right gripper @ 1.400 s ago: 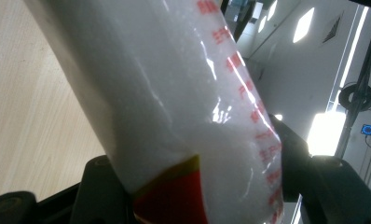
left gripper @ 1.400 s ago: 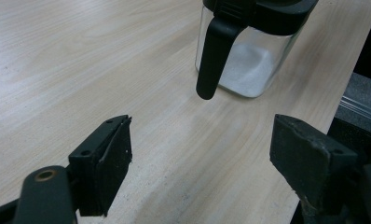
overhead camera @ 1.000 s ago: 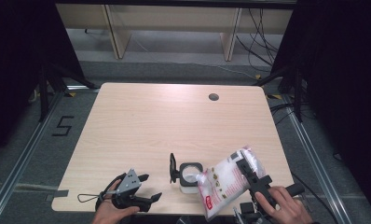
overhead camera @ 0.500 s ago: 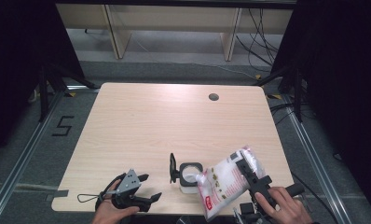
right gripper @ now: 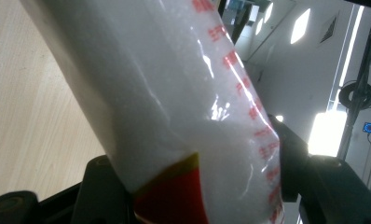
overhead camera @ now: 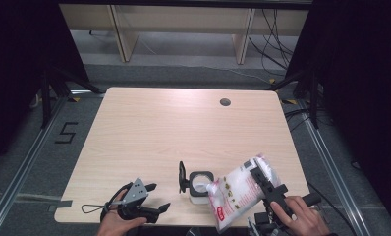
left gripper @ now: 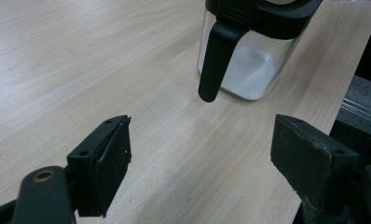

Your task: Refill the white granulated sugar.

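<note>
A clear square jar (overhead camera: 200,186) with a black rim stands near the table's front edge, its black lid (overhead camera: 182,177) flipped up on its left side. White powder lies in the bottom of the jar (left gripper: 249,60). My right gripper (overhead camera: 260,180) is shut on a plastic bag of white powder (overhead camera: 237,191), held tilted with its lower corner at the jar's mouth. In the right gripper view the bag (right gripper: 174,102) sits between both jaws. My left gripper (overhead camera: 158,196) rests open at the front left, pointing toward the jar, with nothing between its jaws (left gripper: 200,163).
The light wooden table (overhead camera: 159,132) has a round cable hole (overhead camera: 225,102) at the far right. Wooden shelving legs (overhead camera: 120,34) and cables lie on the floor beyond the table. The jar and both hands are close to the front edge.
</note>
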`<state>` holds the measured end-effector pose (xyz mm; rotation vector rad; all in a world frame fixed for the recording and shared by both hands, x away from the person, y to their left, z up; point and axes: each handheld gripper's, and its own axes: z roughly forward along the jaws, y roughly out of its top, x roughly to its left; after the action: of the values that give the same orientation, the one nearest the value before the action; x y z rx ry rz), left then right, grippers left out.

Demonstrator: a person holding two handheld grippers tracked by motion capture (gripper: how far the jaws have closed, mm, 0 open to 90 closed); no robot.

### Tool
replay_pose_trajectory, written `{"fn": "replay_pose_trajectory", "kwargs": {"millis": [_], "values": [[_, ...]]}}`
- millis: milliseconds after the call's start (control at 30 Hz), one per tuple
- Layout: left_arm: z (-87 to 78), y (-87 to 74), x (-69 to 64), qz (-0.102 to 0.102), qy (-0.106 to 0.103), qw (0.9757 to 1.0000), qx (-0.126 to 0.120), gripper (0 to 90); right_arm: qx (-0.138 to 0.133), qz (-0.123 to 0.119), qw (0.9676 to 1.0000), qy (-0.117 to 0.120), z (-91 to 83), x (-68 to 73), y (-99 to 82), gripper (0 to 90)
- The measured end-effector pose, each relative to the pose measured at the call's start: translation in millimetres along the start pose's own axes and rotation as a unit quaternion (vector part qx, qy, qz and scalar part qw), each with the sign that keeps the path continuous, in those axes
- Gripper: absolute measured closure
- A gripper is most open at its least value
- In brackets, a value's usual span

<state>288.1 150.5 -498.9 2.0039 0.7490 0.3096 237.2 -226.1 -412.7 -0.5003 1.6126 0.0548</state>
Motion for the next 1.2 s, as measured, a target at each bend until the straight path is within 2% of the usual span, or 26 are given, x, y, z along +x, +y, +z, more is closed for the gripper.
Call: {"fn": "replay_pose_trajectory", "kwargs": {"millis": [67, 133, 167, 200, 233, 300, 400, 500, 533, 667, 700, 733, 800, 867, 933, 967, 1033, 1067, 1100, 1167, 1200], "values": [[-1.0, 0.1, 0.2, 0.005, 0.001, 1.0, 0.005, 19.6, -0.004, -0.009, 0.9999, -0.004, 0.4, -1.1, -0.3, 45.7], [-0.6, 0.3, -0.1, 0.001, 0.002, 1.0, 0.003, 19.6, -0.008, -0.008, 0.9999, -0.005, 1.0, -0.9, -0.7, 45.7], [-0.6, 0.4, -0.2, 0.002, 0.002, 1.0, 0.003, 19.7, -0.013, -0.006, 0.9998, -0.013, 1.7, 0.2, -1.5, 45.8], [-0.4, 0.1, -0.7, 0.001, 0.0, 1.0, 0.002, 19.7, -0.004, 0.005, 1.0, -0.001, 1.4, 2.0, -2.3, 45.9], [-0.4, 0.0, -0.6, 0.002, 0.0, 1.0, 0.003, 19.7, -0.008, -0.004, 1.0, -0.004, 1.9, 0.8, -2.6, 46.0], [-0.5, 0.1, -0.4, 0.002, 0.001, 1.0, 0.003, 19.7, -0.002, 0.003, 1.0, 0.002, 1.7, 1.9, -3.0, 46.1], [-0.3, 0.0, -0.5, 0.002, 0.0, 1.0, 0.003, 19.7, 0.0, 0.033, 0.9995, 0.0, 2.3, 7.0, -2.9, 46.4], [-0.5, 0.2, -0.3, 0.001, 0.001, 1.0, 0.003, 19.7, 0.002, 0.03, 0.9995, -0.001, 2.4, 6.9, -3.1, 46.4], [-0.8, 0.3, -0.3, 0.002, 0.001, 1.0, 0.003, 19.7, 0.007, 0.041, 0.9991, 0.003, 1.7, 8.5, -3.2, 46.5], [-0.6, 0.3, -0.3, 0.001, 0.001, 1.0, 0.003, 19.7, 0.004, 0.037, 0.9993, 0.0, 2.4, 8.3, -3.3, 46.6], [-0.6, 0.3, -0.3, 0.001, 0.001, 1.0, 0.003, 19.7, 0.005, 0.025, 0.9997, 0.007, 2.5, 5.8, -3.0, 46.6], [0.2, 0.2, -1.2, -0.004, -0.001, 1.0, -0.004, 19.7, 0.0, 0.023, 0.9997, 0.003, 3.3, 6.1, -3.4, 46.8], [-0.6, -0.1, -0.3, 0.003, 0.0, 1.0, 0.003, 19.7, 0.006, 0.029, 0.9995, 0.008, 3.7, 8.4, -3.2, 47.1], [-0.5, 0.0, -0.1, 0.001, 0.0, 1.0, 0.0, 19.7, 0.002, 0.016, 0.9999, 0.003, 5.5, 7.8, -1.8, 47.7], [0.1, 0.0, -1.2, -0.004, -0.001, 1.0, -0.005, 19.7, 0.002, 0.015, 0.9999, 0.006, 5.6, 8.4, -2.0, 47.9], [-0.3, -0.1, -0.6, 0.0, -0.001, 1.0, -0.002, 19.7, 0.007, 0.028, 0.9996, 0.007, 5.3, 11.0, -2.6, 48.1], [-1.0, 0.0, -0.2, 0.003, 0.0, 1.0, 0.003, 19.7, 0.008, 0.033, 0.9994, 0.008, 5.4, 12.3, -2.8, 48.4], [0.5, -0.2, -1.1, -0.005, -0.002, 0.9999, -0.009, 19.7, 0.007, 0.03, 0.9995, 0.009, 6.6, 13.8, -2.8, 49.1], [0.0, 0.1, -1.2, -0.004, -0.001, 1.0, -0.005, 19.7, 0.009, 0.019, 0.9997, 0.011, 6.2, 12.8, -2.8, 49.2], [0.4, -0.4, -1.4, -0.004, -0.002, 1.0, -0.007, 19.7, 0.01, 0.017, 0.9997, 0.011, 6.2, 12.9, -2.7, 49.4], [-0.2, -0.2, -0.7, 0.001, 0.0, 1.0, -0.002, 19.7, 0.011, 0.008, 0.9998, 0.011, 5.9, 13.2, -3.1, 49.5]]}}
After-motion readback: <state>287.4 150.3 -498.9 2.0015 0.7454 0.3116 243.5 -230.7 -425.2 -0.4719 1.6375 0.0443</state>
